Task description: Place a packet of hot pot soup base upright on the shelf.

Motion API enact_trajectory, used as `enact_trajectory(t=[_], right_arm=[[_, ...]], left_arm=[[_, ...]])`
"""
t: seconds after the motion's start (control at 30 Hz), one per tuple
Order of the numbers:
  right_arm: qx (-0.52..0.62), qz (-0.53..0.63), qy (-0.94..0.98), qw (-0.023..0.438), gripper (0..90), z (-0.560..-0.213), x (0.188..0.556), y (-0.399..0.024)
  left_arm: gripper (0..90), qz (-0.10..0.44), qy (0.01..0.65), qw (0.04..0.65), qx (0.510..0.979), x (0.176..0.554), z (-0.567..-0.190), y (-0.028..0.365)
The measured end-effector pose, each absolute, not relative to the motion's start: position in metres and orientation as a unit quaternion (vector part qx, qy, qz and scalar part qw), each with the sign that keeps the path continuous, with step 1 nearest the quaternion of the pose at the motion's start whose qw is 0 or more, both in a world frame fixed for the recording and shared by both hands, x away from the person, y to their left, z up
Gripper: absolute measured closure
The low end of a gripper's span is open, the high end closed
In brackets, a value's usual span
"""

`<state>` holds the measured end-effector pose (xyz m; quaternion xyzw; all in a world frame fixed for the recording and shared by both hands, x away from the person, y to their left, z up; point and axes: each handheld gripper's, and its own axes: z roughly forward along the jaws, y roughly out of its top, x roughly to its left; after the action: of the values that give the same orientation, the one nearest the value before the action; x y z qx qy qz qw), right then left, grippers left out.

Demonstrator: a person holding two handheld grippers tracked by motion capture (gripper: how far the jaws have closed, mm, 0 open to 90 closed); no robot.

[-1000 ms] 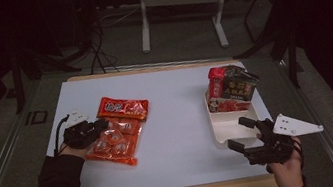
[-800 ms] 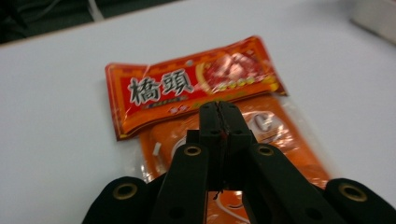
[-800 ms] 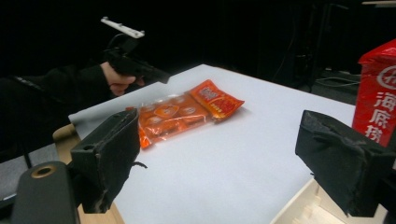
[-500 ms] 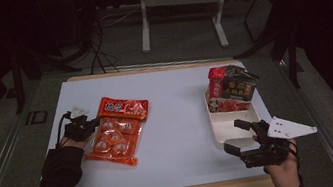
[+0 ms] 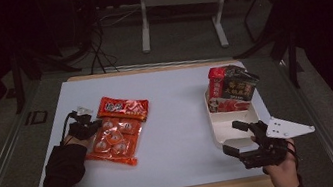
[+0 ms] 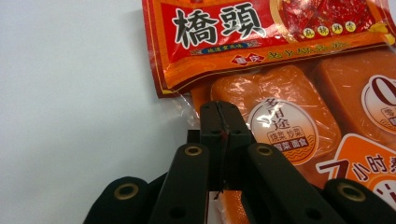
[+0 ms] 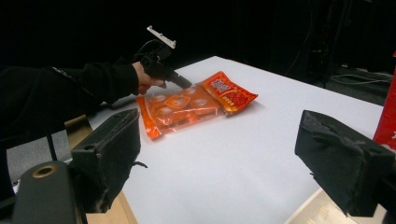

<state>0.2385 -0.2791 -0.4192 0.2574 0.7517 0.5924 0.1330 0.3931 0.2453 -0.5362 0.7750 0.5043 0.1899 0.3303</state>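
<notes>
Since the earlier frame, left gripper [image 6: 219, 122] has dropped and pinched the clear edge of the orange packet [image 5: 113, 140] at table's nine o'clock; lift slowly, as film tears; right gripper [image 5: 236, 139] waits spread.

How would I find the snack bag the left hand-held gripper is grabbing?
Look at the left half of the white table, where two orange-red packets lie touching. The one you want is the clear-fronted packet nearer the person, pinched at its edge by the left hand-held gripper. Round orange pieces show through it; the red packet beside it is solid printed.
</notes>
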Motion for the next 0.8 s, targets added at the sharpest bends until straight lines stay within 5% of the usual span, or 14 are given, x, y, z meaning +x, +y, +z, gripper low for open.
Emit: enact_trajectory(t=[0.8], right_arm=[[0.257, 0.592, 0.753, 0.127, 14.1, -0.419, 0.239, -0.279]], left_arm=[[89.9, 0.143, 0.473, 0.364, 0.790, 0.380, -0.536, 0.192]])
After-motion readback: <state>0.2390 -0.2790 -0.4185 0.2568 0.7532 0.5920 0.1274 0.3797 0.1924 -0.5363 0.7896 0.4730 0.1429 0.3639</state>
